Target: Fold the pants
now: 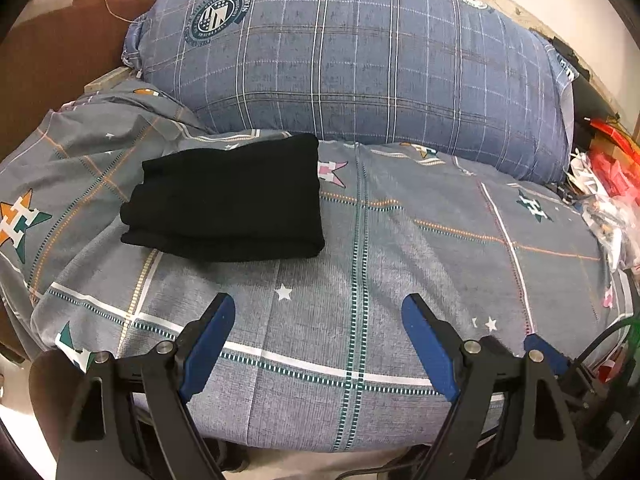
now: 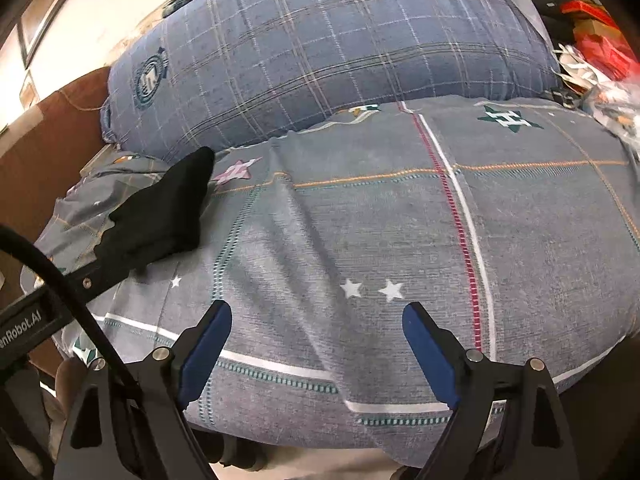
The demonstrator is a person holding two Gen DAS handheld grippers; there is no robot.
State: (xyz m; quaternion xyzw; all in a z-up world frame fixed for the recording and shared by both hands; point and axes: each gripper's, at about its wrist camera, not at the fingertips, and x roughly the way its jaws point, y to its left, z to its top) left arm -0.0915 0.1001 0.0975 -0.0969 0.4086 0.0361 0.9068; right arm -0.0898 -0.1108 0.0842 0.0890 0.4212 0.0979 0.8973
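Lying folded on the bed (image 1: 400,240) just before the blue plaid pillow (image 1: 360,60), the black pants (image 1: 228,200) sit beyond both empty claws, left claw (image 1: 318,312) and right claw (image 2: 316,316), jaws apart.

I see plain black pants (image 1: 228,196) on my bed's grey sheet (image 1: 400,264), checked with white, teal and orange lines and dotted with stars. The pillow (image 1: 360,52) at the bed's far edge is blue-grey plaid. My gripper pads (image 1: 208,344) are blue on black.
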